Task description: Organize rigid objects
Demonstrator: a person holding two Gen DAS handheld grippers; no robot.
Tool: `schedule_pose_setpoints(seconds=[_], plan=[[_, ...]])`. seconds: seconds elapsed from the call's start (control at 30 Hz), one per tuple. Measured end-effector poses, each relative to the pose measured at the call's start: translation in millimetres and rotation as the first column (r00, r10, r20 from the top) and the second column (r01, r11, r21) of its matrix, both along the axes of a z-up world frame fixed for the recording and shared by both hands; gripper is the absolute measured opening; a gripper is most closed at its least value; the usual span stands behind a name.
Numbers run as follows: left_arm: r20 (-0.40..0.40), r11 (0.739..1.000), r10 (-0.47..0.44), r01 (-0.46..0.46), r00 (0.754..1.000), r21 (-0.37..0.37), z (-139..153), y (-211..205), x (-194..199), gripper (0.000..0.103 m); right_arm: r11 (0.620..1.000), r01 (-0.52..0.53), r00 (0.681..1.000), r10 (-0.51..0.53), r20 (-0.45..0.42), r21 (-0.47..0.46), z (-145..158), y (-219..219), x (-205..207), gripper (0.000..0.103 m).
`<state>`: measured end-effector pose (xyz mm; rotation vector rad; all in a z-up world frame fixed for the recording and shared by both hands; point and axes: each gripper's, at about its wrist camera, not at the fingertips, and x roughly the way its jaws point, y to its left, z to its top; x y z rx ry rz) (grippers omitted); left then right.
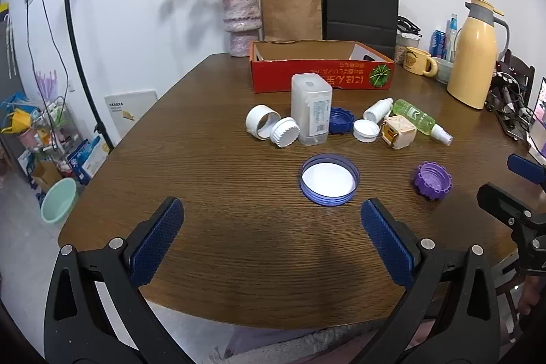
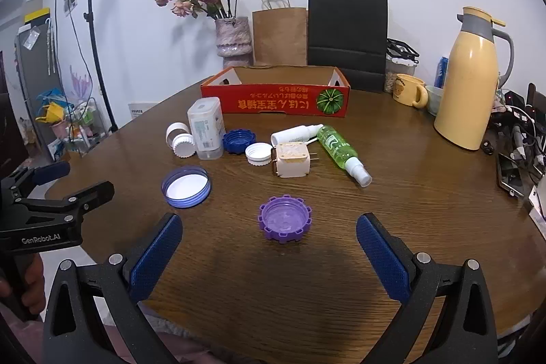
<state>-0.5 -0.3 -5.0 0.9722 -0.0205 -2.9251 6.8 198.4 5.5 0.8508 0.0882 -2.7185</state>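
Far red cardboard box [image 2: 274, 101] with nothing visible inside; both grippers, left gripper [image 1: 273, 227] and right gripper [image 2: 269, 239], spread wide, grasping nothing.

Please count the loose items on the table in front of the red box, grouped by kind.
Caps and lids: 6
Bottles: 2
Clear container: 1
Beige plug: 1
Total: 10

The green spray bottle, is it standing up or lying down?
Lying down. The green spray bottle rests on its side on the table, white nozzle toward the camera.
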Motion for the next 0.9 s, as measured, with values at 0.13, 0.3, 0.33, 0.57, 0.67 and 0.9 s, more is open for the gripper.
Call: schedule_pose_setpoints(seconds=[0.13,0.3,0.33,0.57,0.67,0.9], plan=[[0.002,1.0,0.009,-0.009,1.0,-0.002,0.0,-1.1,-0.1,0.103,1.0,-0.006,1.0,0.006,0.002,-0.002,-1.2,-0.3,-1.0,0.103],[0.003,1.0,0.008,-0.008,1.0,-0.005,-0.6,-1.4,-0.4,0.103,1.0,-0.007,1.0,0.007,0.003,-0.001,-1.9,-1.6,-1.2,0.103],[0.004,1.0,0.007,-0.007,1.0,-0.006,-0.7,-0.9,-0.7,0.103,1.0,-0.007,1.0,0.007,0.003,-0.001,-2.1,-2.0,-1.4,0.103],[0.006,1.0,0.007,-0.007,1.0,-0.007,-1.1,-0.1,-0.9,0.103,1.0,-0.007,1.0,0.007,0.004,-0.002,-2.6,-1.8,-1.5,0.103],[0.007,1.0,0.006,-0.006,1.0,-0.007,-1.2,0.2,-1.4,0.103,1.0,-0.006,1.0,0.006,0.003,-0.002,-2.4,-1.7,-1.5,0.103],[0.008,1.0,0.005,-0.005,1.0,-0.006,-1.4,0.8,-1.7,0.103,1.0,-0.007,1.0,0.007,0.003,-0.002,-2.4,-1.9,-1.3,0.103]])
